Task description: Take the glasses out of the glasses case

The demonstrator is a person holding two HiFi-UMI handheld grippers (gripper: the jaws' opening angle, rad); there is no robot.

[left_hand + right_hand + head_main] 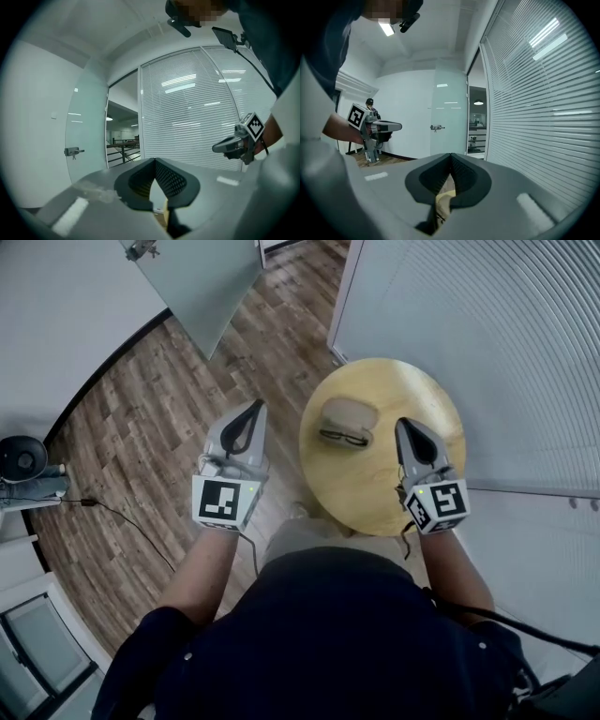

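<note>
Beige rounded glasses case (349, 412): lies on a round pale wooden table (412, 395), near the right fingertips on their left side and well to the right of the left fingertips. Any print on it is too small to read.

Dark-framed glasses (343, 437): lie against the near edge of the glasses case, between the case and the person, a little left of the right fingertips. It cannot be told whether they rest in an opened half of the case or on the table itself.

Left gripper (153, 161), grey body with black ribbed pads: the fingers are pressed together at their tips with nothing between them. In the head view it is held over the brown wood-plank floor (141, 418), off the table's left edge. Its marker cube (225, 502) bears black-and-white square code patterns.

Right gripper (451, 155), same make: the fingers are closed tip to tip and empty, and pale wood shows through the gap beneath the pads. In the head view it is held above the table's right half. Its marker cube (439, 505) bears the same kind of square code pattern.

White slatted blinds (487, 324): beyond both sets of fingertips, behind the table.

Frosted glass door (447, 117) with a metal handle: ahead of the right fingertips.
</note>
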